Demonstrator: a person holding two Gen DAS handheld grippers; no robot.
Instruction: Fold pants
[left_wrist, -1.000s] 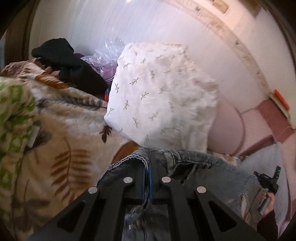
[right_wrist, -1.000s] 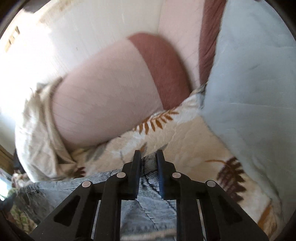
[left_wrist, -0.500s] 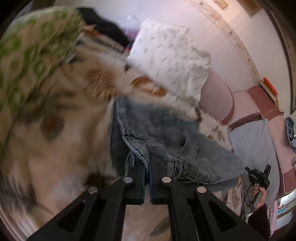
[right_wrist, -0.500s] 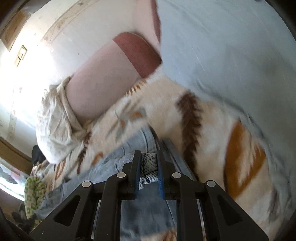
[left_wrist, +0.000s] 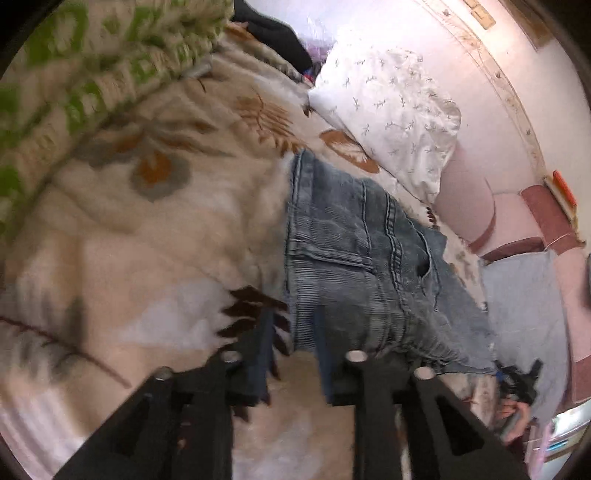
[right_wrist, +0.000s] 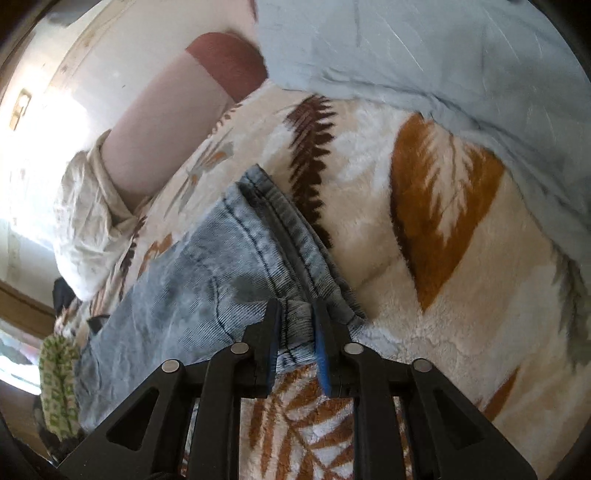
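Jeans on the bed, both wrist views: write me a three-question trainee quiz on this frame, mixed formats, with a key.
1. True or false: the jeans hang in the air above the leaf-print blanket.
2. Which pillow lies nearest the jeans in the left wrist view? A. white sprigged pillow B. striped green pillow C. black leather pillow
3. Fill in: the right gripper has the jeans' ____ edge between its opening jaws.

Key: 1 false, they lie on it; 2 A; 3 waistband. The left gripper is opening too.
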